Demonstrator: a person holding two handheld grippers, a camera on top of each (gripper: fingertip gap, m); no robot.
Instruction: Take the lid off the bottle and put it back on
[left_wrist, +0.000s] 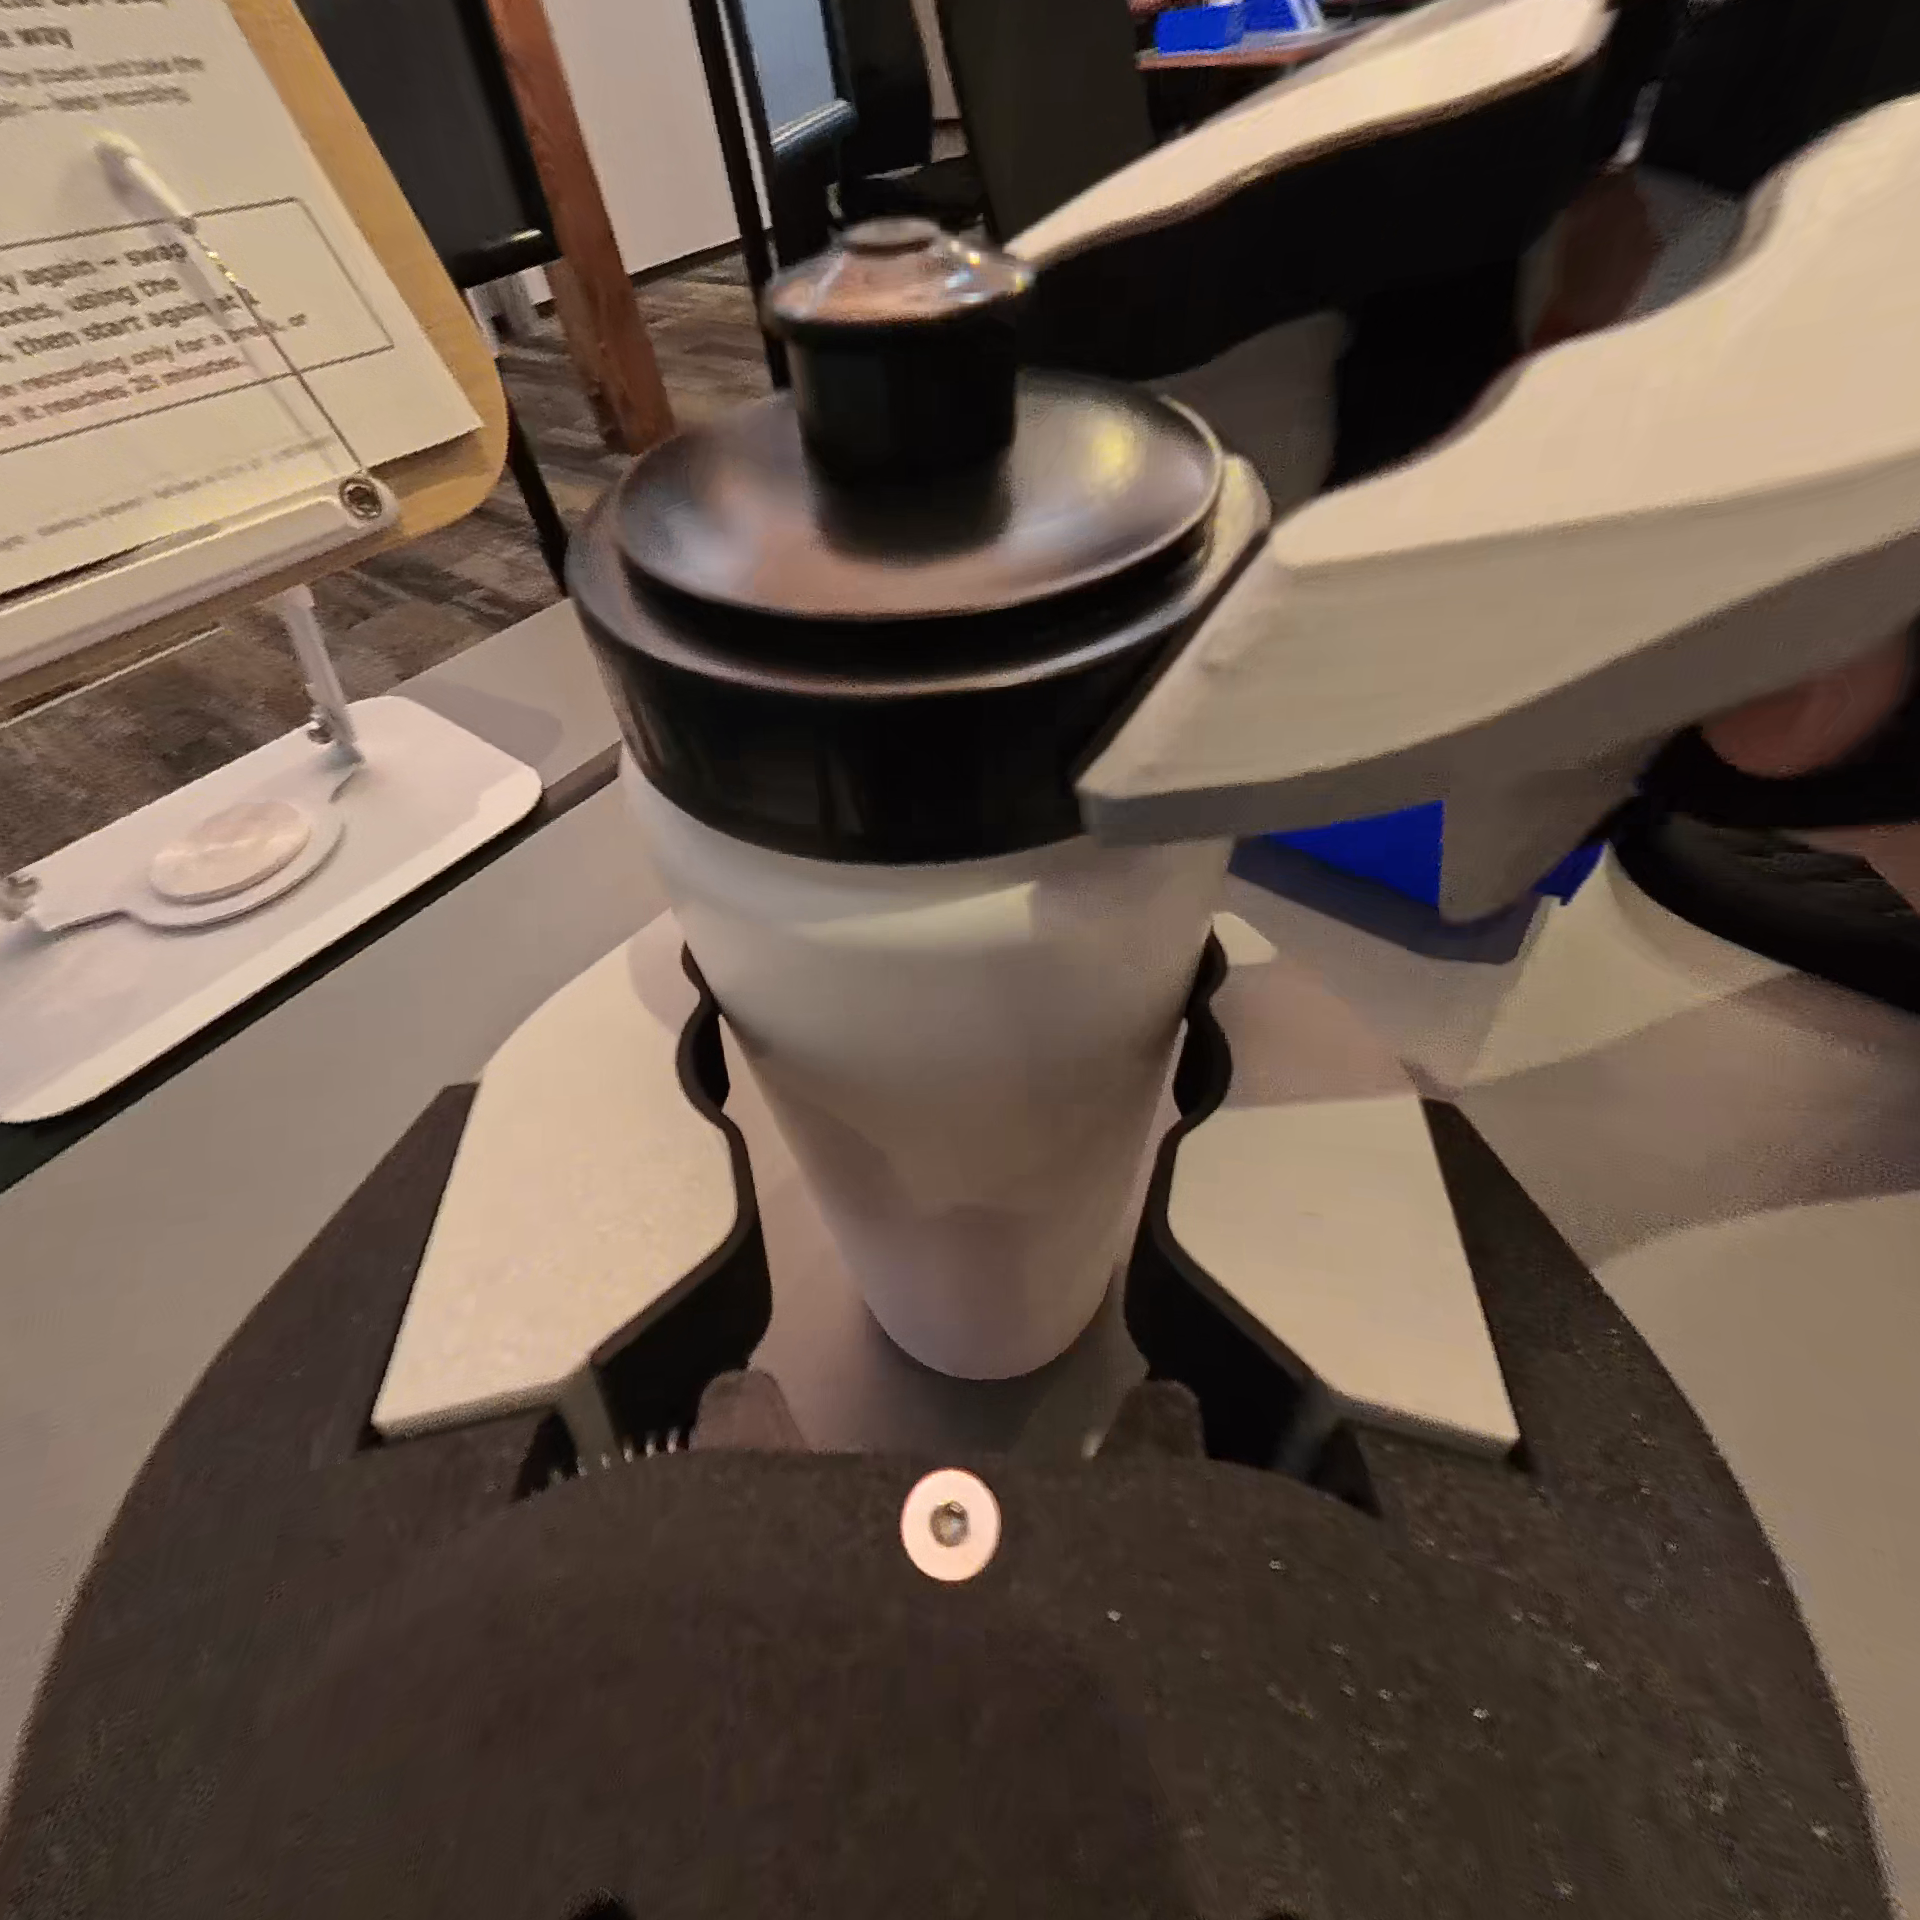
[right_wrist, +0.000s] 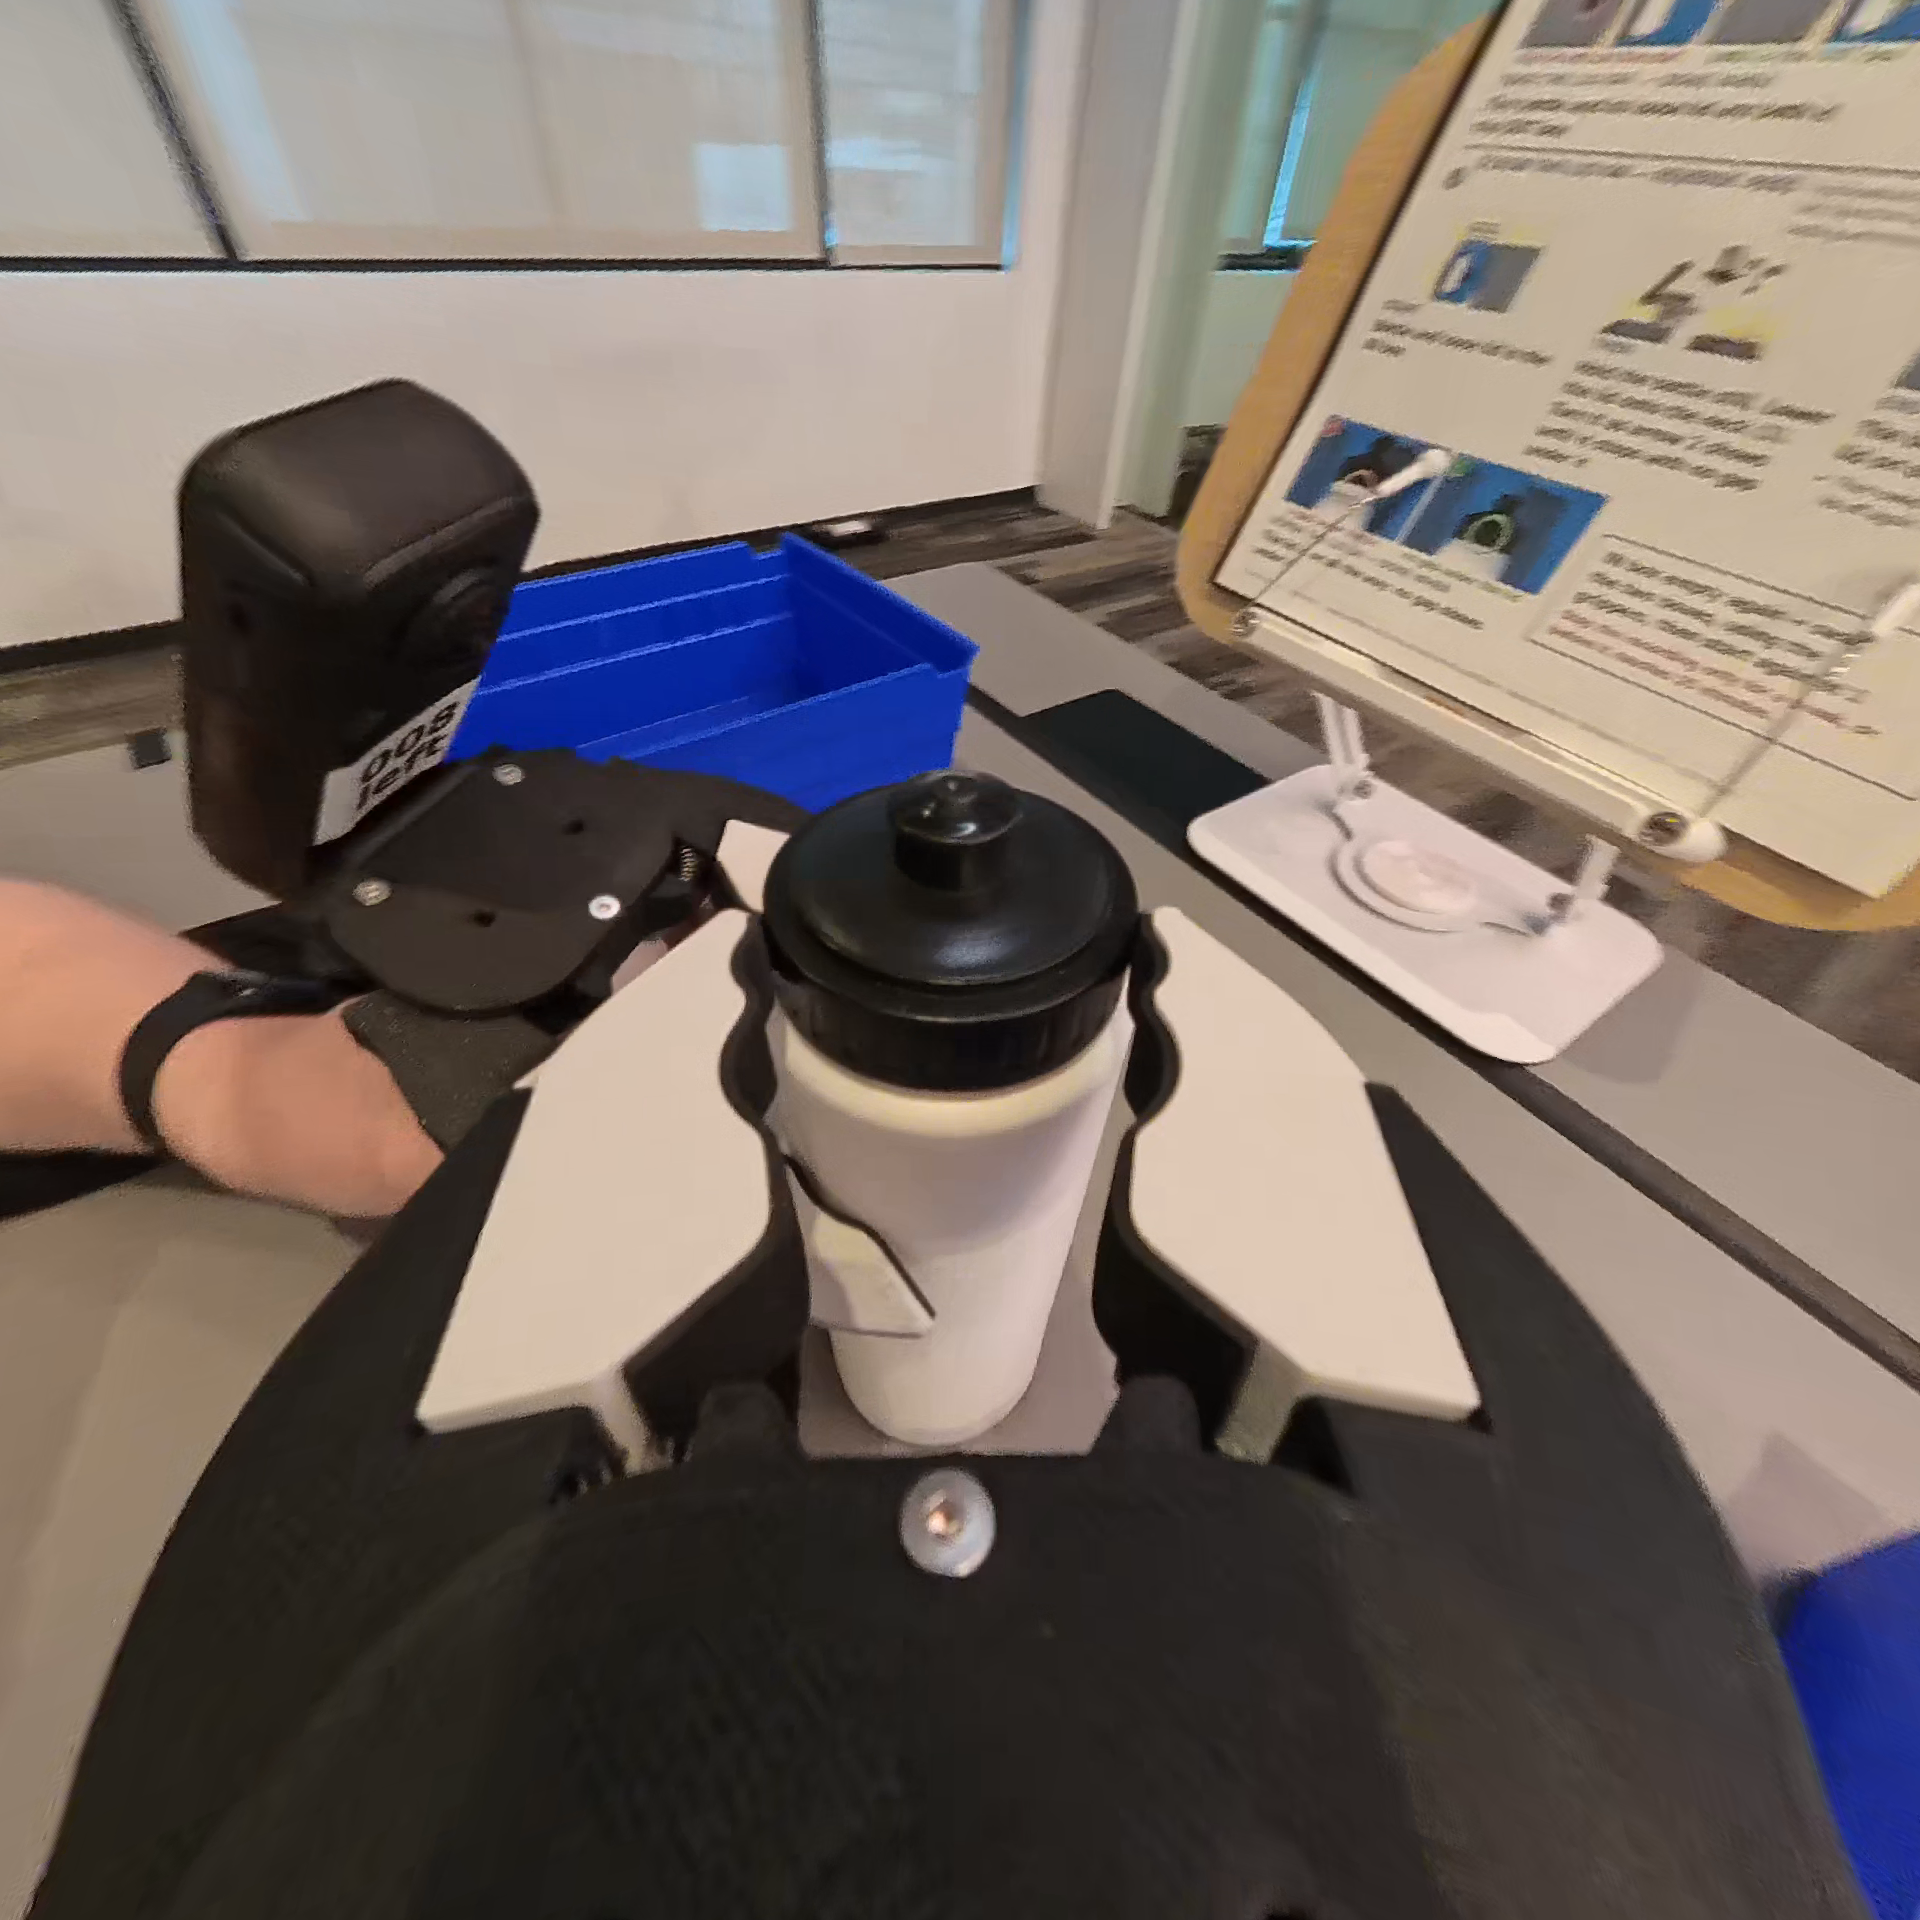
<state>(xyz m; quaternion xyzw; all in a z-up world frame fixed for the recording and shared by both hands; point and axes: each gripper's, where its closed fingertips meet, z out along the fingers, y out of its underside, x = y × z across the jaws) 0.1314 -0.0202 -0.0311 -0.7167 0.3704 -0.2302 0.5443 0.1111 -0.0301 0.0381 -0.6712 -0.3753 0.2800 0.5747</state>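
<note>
One white squeeze bottle (right_wrist: 935, 1226) stands on the grey worktop (right_wrist: 1558, 1195), its one black lid (right_wrist: 951, 961) on. Two claws: left claw (left_wrist: 951, 1029) pinches the body; right claw (right_wrist: 948, 997) apparently clamps the lid.

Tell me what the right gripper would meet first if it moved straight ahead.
The lid: it sits between the fingers of the right gripper, seemingly touching both, so no free travel remains.

Both grippers are showing textured black bodies with pale grey fingers (right_wrist: 644, 1164) — each with one silver screw (right_wrist: 945, 1525) — a black wrist strap (right_wrist: 156, 1049) is circling the person's hand (right_wrist: 281, 1101).
</note>
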